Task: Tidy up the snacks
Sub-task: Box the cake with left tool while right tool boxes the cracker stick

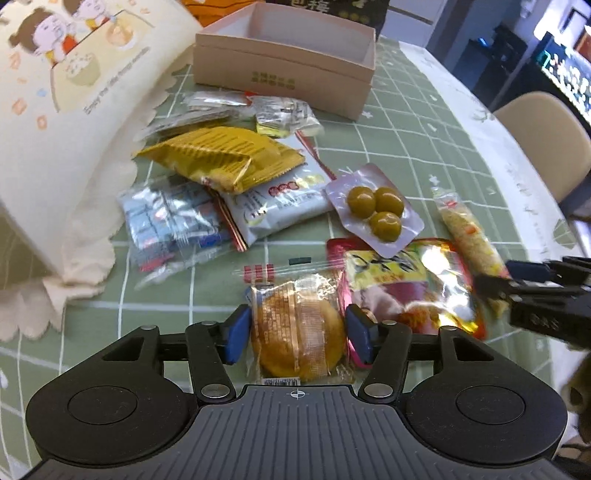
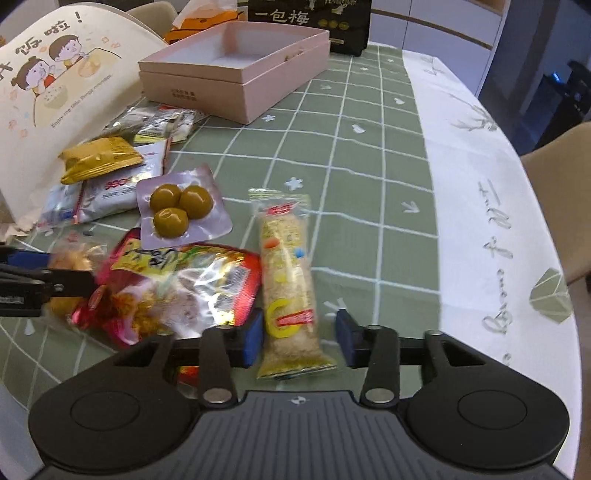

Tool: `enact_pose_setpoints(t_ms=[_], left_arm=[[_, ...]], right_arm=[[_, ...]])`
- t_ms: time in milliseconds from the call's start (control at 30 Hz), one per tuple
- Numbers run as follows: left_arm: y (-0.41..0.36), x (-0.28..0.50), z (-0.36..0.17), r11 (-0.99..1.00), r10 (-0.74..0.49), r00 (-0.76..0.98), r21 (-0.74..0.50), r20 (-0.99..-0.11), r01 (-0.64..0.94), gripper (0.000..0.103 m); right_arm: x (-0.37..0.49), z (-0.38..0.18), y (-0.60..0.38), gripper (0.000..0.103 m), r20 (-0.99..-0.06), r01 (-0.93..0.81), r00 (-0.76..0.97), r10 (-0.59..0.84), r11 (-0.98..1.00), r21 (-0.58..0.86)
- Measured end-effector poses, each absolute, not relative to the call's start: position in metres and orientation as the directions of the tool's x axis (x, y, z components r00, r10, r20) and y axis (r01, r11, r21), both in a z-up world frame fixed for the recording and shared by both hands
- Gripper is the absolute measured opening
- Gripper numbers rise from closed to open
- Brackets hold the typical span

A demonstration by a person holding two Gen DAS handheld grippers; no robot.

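Several snack packs lie on a green checked tablecloth in front of an empty pink box (image 1: 284, 70) (image 2: 236, 79). My left gripper (image 1: 297, 334) is open, its blue pads on either side of a wrapped round yellow cake (image 1: 297, 332), also seen in the right wrist view (image 2: 70, 269). My right gripper (image 2: 300, 338) is open around the near end of a long rice cracker bar (image 2: 288, 280) (image 1: 469, 236). Between them lies a shiny red and yellow snack bag (image 1: 406, 284) (image 2: 184, 288). A pack of three green plums (image 1: 376, 210) (image 2: 181, 206) lies behind it.
A gold packet (image 1: 225, 157) (image 2: 99, 158), a white packet (image 1: 280, 199) and clear bags of small sweets (image 1: 170, 221) lie to the left. A cream cartoon bag (image 1: 55, 92) (image 2: 55, 85) stands at the left. A black box (image 2: 310, 14) stands behind the pink box. A chair (image 1: 546, 140) is at the right.
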State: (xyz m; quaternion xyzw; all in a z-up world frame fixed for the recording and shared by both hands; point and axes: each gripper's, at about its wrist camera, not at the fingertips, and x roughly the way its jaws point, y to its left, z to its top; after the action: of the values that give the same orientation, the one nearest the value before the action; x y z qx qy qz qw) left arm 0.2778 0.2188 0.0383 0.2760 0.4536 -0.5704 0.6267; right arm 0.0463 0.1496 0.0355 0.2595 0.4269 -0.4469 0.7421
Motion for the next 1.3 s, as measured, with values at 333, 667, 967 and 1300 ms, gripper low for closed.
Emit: enact_pose_setpoints(t_ms=[333,667,967,1300], left_arm=[[0.249,0.27,0.113,0.067,-0.575,-0.18,-0.266,-0.798,0.962,0.061],[0.09,0.331,0.216,0.048,-0.827,-0.165,-0.359,-0.537,0.932,0.063],[0.048,0.368,0.156,0.14,-0.781,-0.154,-0.41,-0.606,0.901,0.055],[0.204,0.429,0.104,0.378,-0.699,-0.017,-0.39,-0.715,0.84,0.055]], right_arm=[[0.072,0.039,0.122,0.029,-0.866,0.81,0.299,-0.401,0.587,0.008],[0.028,0.12,0.125,0.029,-0.808,0.819,0.405,-0.428,0.562,0.113],[0.024,0.161,0.105,0.029,-0.795,0.856,0.396,-0.461,0.499,0.137],[0.127,0.254,-0.002,0.052,-0.651,0.799,0.55,-0.523,0.557,0.228]])
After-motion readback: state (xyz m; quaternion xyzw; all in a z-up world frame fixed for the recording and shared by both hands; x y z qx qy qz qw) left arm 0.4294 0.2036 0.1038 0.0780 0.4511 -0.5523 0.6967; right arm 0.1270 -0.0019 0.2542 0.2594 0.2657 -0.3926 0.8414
